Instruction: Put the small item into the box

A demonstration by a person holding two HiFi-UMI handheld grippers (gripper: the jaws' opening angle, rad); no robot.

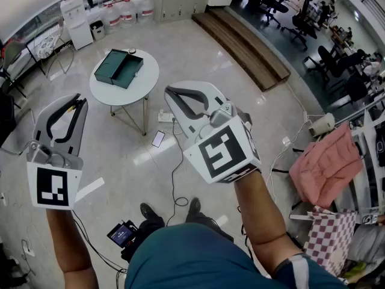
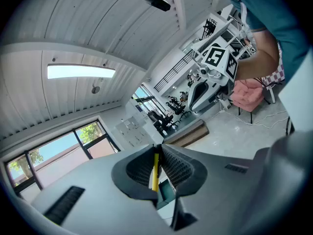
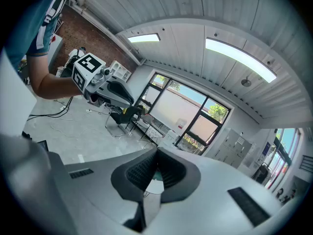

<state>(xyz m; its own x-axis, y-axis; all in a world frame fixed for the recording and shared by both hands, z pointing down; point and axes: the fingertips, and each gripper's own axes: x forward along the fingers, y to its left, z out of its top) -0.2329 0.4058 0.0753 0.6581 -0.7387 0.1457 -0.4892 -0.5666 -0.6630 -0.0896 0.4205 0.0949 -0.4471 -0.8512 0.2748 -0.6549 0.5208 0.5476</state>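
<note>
A dark green box lies open on a round white table some way ahead of me on the floor. A small pale thing sits by the box's far corner. Both grippers are raised well short of the table. My left gripper is shut on a thin yellow item, which stands upright between the pads. In the left gripper view, the left gripper shows a corner of the box below its jaws. My right gripper is shut with nothing in it.
A phone, a power strip and cables lie on the floor near the table legs. A small device sits by my feet. A pink cloth hangs on a rack at right. Water jugs stand at the back.
</note>
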